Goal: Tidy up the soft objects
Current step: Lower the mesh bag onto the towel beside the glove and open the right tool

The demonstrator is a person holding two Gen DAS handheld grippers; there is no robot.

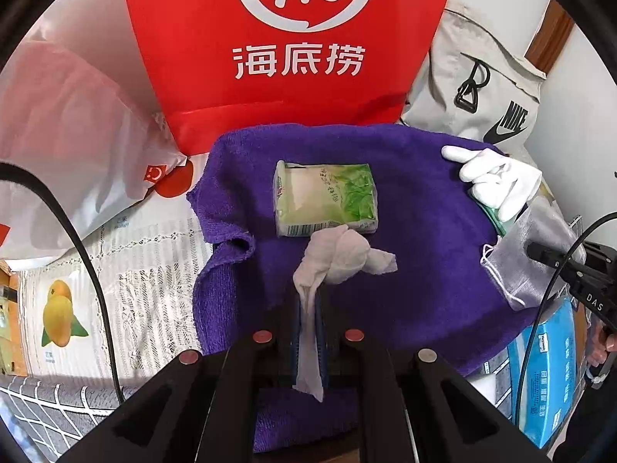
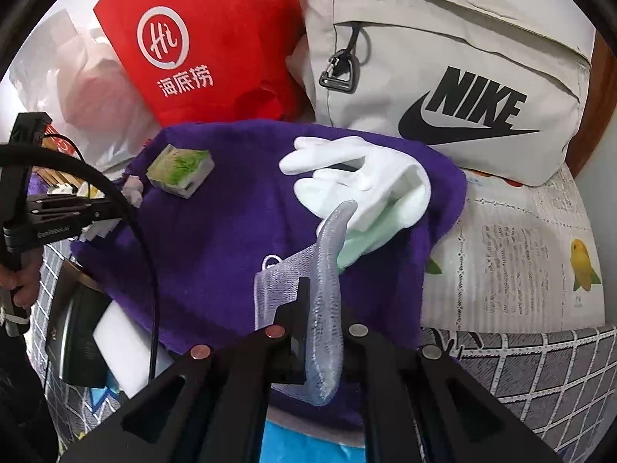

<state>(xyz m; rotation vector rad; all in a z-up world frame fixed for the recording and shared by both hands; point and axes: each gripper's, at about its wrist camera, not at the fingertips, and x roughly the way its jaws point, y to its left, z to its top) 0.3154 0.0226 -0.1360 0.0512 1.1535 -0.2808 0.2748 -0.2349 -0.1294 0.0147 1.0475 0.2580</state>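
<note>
A purple towel (image 1: pixel 416 254) lies spread on the table, also in the right wrist view (image 2: pixel 216 231). On it sit a green tissue pack (image 1: pixel 326 198) (image 2: pixel 180 169), a white glove (image 1: pixel 497 181) (image 2: pixel 362 177) and a grey mesh pouch (image 1: pixel 524 266) (image 2: pixel 281 285). My left gripper (image 1: pixel 308 308) is shut on a crumpled white tissue (image 1: pixel 339 258), just in front of the tissue pack. My right gripper (image 2: pixel 316 297) is shut on an edge of the mesh pouch, in front of the glove.
A red Haidilao bag (image 1: pixel 285 50) stands behind the towel, a grey Nike bag (image 2: pixel 451 77) to its right, a white plastic bag (image 1: pixel 65 146) at the left. A blue tissue box (image 1: pixel 547 378) lies at the near right. A fruit-print cloth (image 2: pixel 520 254) covers the table.
</note>
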